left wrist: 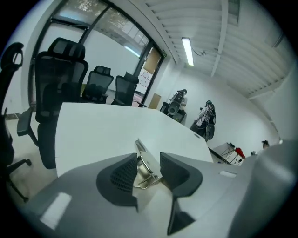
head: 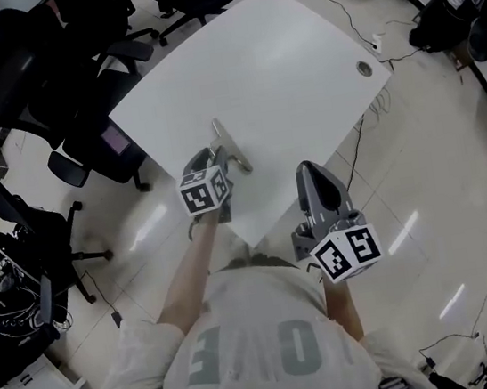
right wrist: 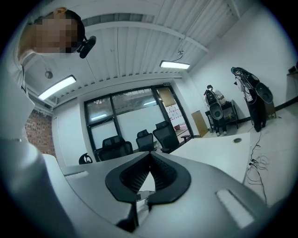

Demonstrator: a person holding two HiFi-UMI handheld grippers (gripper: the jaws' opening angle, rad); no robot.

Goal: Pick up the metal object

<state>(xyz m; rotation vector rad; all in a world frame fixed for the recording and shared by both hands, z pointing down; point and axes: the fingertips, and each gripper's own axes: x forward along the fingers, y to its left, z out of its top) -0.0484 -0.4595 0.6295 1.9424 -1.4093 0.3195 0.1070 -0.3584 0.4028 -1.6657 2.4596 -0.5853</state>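
A slim shiny metal object [head: 229, 144] lies on the white table [head: 278, 58] near its front edge. My left gripper [head: 219, 158] is low over the object's near end. In the left gripper view the jaws stand apart with the metal object [left wrist: 145, 168] between the dark pads [left wrist: 122, 173]. I see no pad pressing on it, and it rests on the table [left wrist: 102, 128]. My right gripper [head: 308, 175] hovers at the table's front corner, off to the right of the object. Its pads [right wrist: 160, 174] meet at the tips with nothing between them.
Black office chairs [head: 73, 69] crowd the table's left and far sides, and another chair [head: 14, 221] stands on the floor at the left. A round cable grommet [head: 364, 68] sits at the table's right corner. Cables [head: 353, 12] trail over the floor beyond it.
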